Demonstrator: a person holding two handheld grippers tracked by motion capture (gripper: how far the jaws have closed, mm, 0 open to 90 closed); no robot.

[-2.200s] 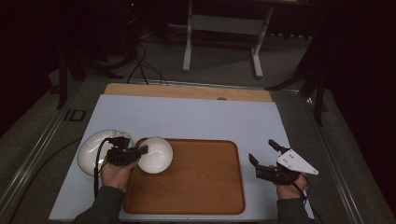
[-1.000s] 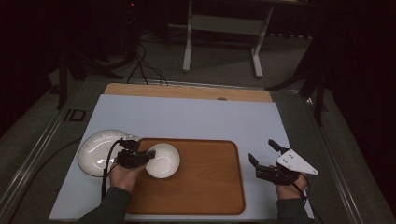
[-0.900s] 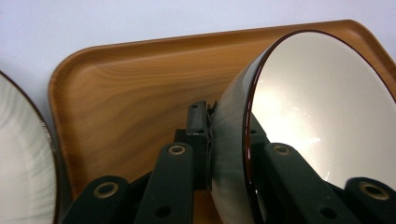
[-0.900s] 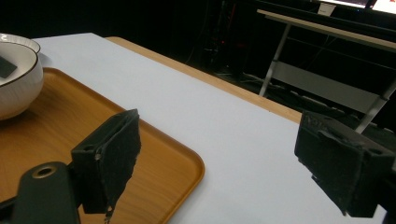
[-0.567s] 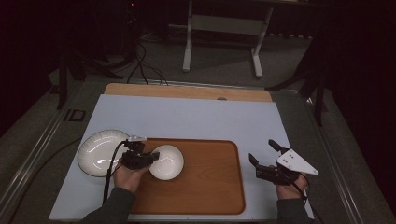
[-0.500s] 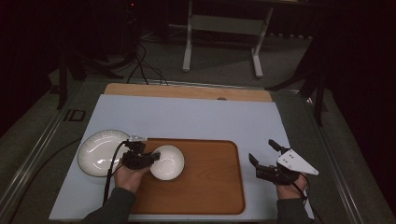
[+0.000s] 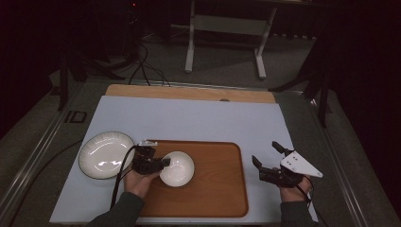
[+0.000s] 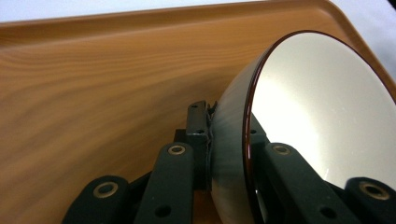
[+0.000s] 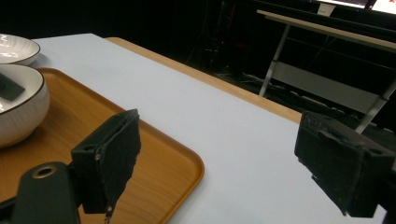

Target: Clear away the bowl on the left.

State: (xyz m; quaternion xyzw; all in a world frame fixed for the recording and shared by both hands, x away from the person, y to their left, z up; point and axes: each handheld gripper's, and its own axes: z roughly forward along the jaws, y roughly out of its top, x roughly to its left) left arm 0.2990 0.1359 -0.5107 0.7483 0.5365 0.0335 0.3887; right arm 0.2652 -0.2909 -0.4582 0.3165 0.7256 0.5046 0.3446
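In the high view, the left gripper sits low and left of centre, held in a hand that comes up from the bottom edge. Its jaws are clamped on the near rim of a round white ceramic bowl with a thin dark rim, one jaw inside the bowl and one against its outer wall. The left gripper view shows this up close: the bowl fills the right half of the frame, its dark edge pinched between the two black jaws that rise from the bottom.

The bowl lies over the left end of a rectangular wooden tray with rounded corners, which sits in the lower middle of the high view on the pale blue counter. Whether the bowl rests on the tray or hangs just above it cannot be told. Just left of the tray, apart from the bowl, a wide white ribbed plate with a dark rim lies on the counter.

The right gripper is at the lower right of the high view, off the tray's right edge and well apart from the bowl, above the counter. Its jaws stand wide apart with nothing between them; the right gripper view shows the tray's corner and the counter through the gap, with the bowl at the far left of that frame.
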